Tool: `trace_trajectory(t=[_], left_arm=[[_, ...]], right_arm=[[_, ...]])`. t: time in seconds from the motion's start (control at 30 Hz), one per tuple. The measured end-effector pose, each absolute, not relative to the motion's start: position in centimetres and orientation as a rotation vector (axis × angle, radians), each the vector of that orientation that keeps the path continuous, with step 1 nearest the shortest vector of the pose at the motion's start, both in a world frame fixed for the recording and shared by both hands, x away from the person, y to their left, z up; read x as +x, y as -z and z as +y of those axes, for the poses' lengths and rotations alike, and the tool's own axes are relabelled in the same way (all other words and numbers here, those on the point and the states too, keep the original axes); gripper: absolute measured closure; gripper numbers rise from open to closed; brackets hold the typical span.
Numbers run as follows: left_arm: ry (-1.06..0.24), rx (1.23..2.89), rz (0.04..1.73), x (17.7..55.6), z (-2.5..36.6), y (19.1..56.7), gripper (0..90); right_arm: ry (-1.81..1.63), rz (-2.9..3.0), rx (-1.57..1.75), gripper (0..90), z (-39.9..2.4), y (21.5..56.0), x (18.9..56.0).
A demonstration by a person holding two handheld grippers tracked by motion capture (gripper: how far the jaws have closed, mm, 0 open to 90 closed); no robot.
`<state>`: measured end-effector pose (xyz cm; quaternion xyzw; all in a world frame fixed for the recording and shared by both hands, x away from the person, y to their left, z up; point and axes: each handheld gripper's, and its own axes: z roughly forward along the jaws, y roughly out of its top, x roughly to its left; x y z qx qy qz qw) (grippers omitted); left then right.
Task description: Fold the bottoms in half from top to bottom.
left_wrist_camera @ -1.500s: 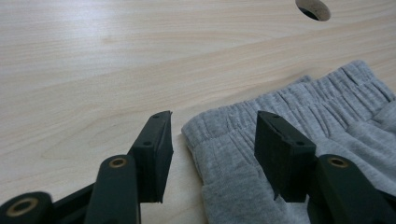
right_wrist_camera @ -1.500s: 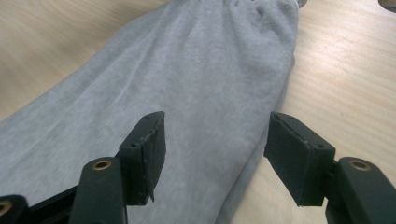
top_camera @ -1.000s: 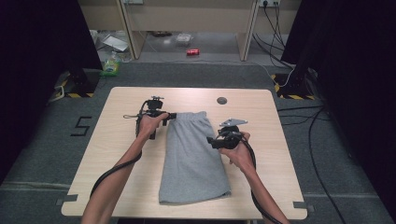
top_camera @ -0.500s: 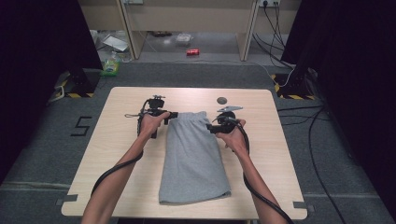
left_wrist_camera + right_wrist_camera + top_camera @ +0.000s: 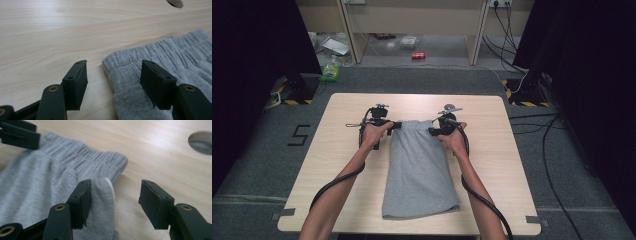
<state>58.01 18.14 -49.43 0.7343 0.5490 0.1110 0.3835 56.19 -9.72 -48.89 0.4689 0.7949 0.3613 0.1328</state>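
Grey shorts [image 5: 419,170] lie flat, both claws open at the waistband corners.

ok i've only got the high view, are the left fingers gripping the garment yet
observer: No. The left fingers are open and straddle the waistband corner without pressing it.
operator: and the right fingers
observer: The right fingers are open too, though they have just been closing. One is over the garment, the other over bare table.
operator: anything between them
observer: A small white tag sticks out at the garment's edge there.
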Motion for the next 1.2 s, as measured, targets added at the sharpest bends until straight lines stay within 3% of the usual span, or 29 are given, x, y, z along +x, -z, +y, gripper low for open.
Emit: trace_trajectory(t=[0.27, 0.57, 0.73, 0.9, 1.2], left_arm=[[-0.27, 1.871, 1.394, 57.9, 17.8, 50.0, 41.6], [-0.217, 1.844, 1.401, 57.9, 17.6, 50.5, 47.2], [-0.179, 1.807, 1.373, 57.8, 17.8, 50.8, 60.8], [-0.222, 1.815, 1.334, 57.3, 17.5, 50.1, 73.7], [-0.259, 1.809, 1.257, 56.4, 17.4, 47.8, 75.1]], right_arm=[[-0.997, 2.369, 1.362, 48.1, -9.4, 50.2, 56.8], [-1.054, 2.395, 1.395, 71.8, -9.1, 50.3, 56.5], [-1.146, 2.36, 1.473, 80.6, -9.8, 50.7, 56.3], [-1.215, 2.325, 1.508, 82.9, -10.3, 50.9, 56.1], [-1.258, 2.298, 1.466, 83.7, -10.8, 48.9, 55.5]])
